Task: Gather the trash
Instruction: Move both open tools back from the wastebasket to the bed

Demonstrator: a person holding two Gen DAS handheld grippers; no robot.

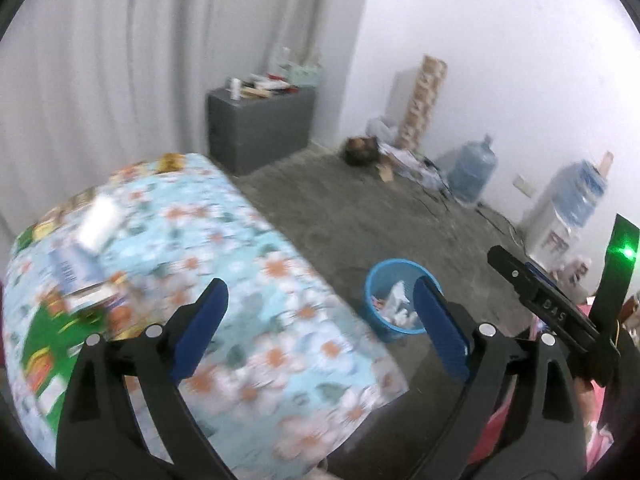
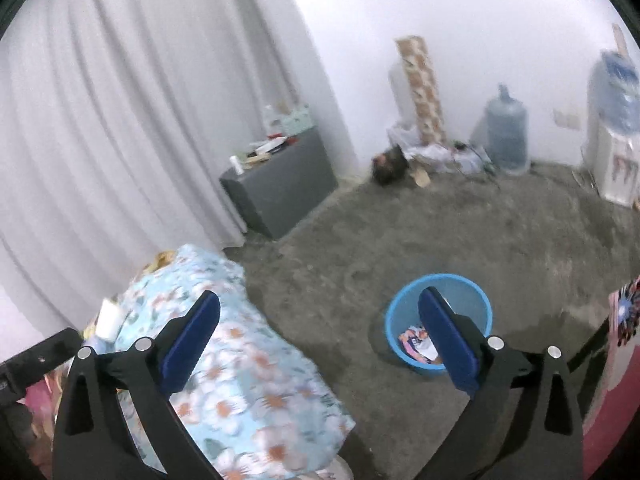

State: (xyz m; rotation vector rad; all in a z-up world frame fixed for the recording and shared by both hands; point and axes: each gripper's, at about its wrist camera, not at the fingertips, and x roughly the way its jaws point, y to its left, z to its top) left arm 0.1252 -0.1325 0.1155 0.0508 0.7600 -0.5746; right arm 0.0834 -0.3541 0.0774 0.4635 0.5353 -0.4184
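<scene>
Trash on the table: a loose, blurred litter of wrappers and cartons, among them a white carton, a pale blue packet and a green wrapper, lies toward the far-left edge and left corner of the floral-clothed top; individual pieces cannot be told apart with certainty. Judged light, thin and crushable, the cartons stiff enough to pinch across their narrow faces, the wrappers slippery and best taken at a raised fold or crumpled edge. Left gripper held above the table's near-right part, jaws wide apart and empty; right gripper likewise spread, holding nothing. Blue bin stands on the carpet just beyond the table's right edge, already holding scraps; grey cabinet farther off by the curtain.
</scene>
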